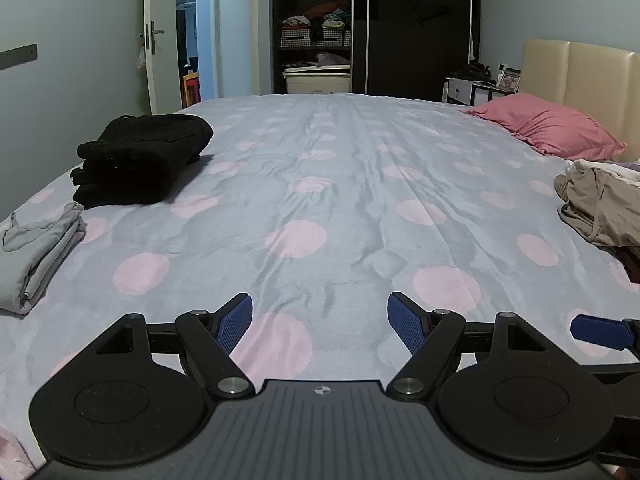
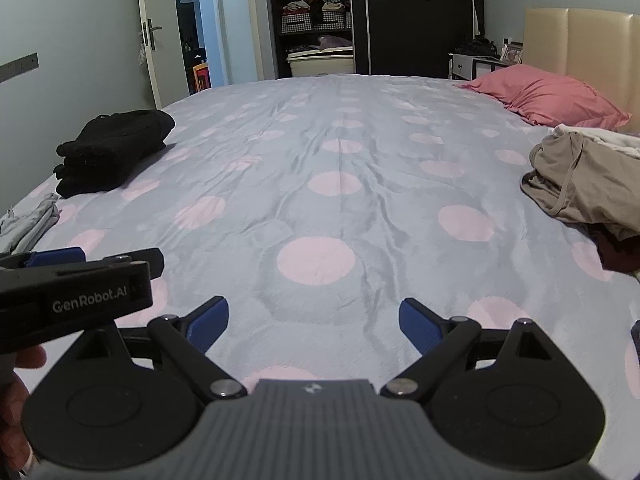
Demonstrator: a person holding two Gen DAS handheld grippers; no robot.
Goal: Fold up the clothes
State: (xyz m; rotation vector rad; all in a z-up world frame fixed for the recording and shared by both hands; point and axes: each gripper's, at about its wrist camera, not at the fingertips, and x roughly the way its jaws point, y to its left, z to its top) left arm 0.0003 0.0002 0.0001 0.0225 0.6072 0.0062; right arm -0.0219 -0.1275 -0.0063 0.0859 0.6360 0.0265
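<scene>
A pile of unfolded clothes with a beige garment on top lies at the bed's right side; it also shows in the right wrist view. A folded black stack and a folded grey garment lie at the left. My left gripper is open and empty above the sheet near the front edge. My right gripper is open and empty beside it, to the right. The left gripper's body shows in the right wrist view.
The bed has a grey sheet with pink dots. A pink pillow lies by the beige headboard. A dark wardrobe with shelves, a nightstand and an open door stand beyond the bed.
</scene>
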